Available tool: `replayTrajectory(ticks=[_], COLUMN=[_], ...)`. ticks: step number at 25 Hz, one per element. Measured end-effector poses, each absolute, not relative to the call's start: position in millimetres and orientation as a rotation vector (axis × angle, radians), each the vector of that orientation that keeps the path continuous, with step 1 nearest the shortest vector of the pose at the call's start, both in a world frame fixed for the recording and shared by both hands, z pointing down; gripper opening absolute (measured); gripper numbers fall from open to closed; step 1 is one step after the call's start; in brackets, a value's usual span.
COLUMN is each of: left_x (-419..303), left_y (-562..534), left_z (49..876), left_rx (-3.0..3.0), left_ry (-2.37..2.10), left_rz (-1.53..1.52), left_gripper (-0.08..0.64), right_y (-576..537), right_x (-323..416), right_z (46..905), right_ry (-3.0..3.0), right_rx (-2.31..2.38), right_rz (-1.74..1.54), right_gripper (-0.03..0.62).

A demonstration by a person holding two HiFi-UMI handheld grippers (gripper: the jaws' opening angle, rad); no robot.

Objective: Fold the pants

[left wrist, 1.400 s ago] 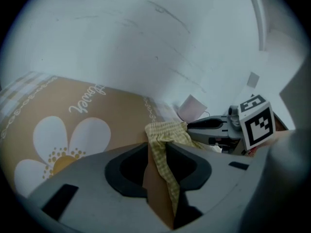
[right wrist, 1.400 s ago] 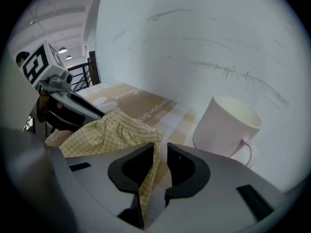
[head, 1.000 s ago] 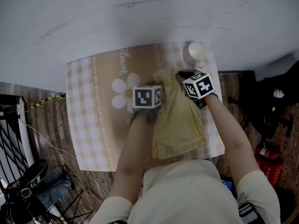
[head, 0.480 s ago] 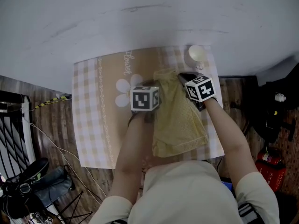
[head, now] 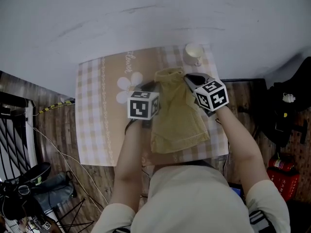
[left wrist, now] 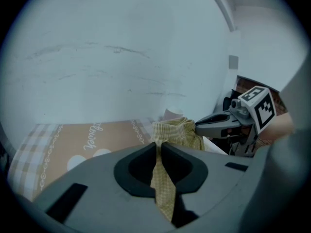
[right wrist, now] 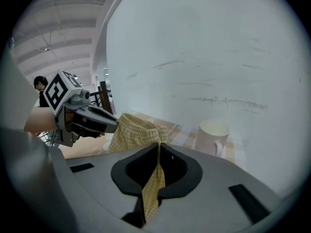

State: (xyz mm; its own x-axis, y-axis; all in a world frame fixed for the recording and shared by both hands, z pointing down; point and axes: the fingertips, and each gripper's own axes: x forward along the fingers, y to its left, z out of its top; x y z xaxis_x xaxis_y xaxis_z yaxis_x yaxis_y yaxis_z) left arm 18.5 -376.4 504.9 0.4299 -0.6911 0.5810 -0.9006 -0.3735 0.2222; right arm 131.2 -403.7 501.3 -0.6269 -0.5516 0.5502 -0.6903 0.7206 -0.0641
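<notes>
Yellow checked pants held by the waistband at frame centre.
The waistband is pinched by the left gripper and the right gripper, whose fingers have just been closing on the fabric. The legs are spread on the checked tablecloth, below a white mug.

Pants pinched corners hidden between fingers; tablecloth near edge behind torso.
</notes>
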Motion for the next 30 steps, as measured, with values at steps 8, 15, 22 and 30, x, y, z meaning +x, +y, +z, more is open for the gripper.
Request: replayTrajectory(ticks=[8,15,22,30], left_x=[35.4,49.6,74.3,73.4], left_y=[-290.3,-218.3,-171.4,-121.3], left_z=[494.1,520.9,536.2,558.3], left_rx=[2.160,2.090,2.065,2.038], left_ry=[-1.335,-1.357,-1.363,-1.381], left_rz=[0.546,0.611,0.656,0.712], left_gripper=[0.034,0.034,0.034,0.035], right_y=[-328.0,-262.8,-219.1,-176.9], right_x=[145.6,156.3,183.3,184.7], right_z=[485.0,502.9,519.0,539.9], right_ry=[-2.504,-2.486,-2.474,-2.447], right_rx=[0.860,0.780,0.794,0.809], right_rz=[0.333,0.268,0.332,0.372], right_gripper=[0.014,0.014,0.014,0.014])
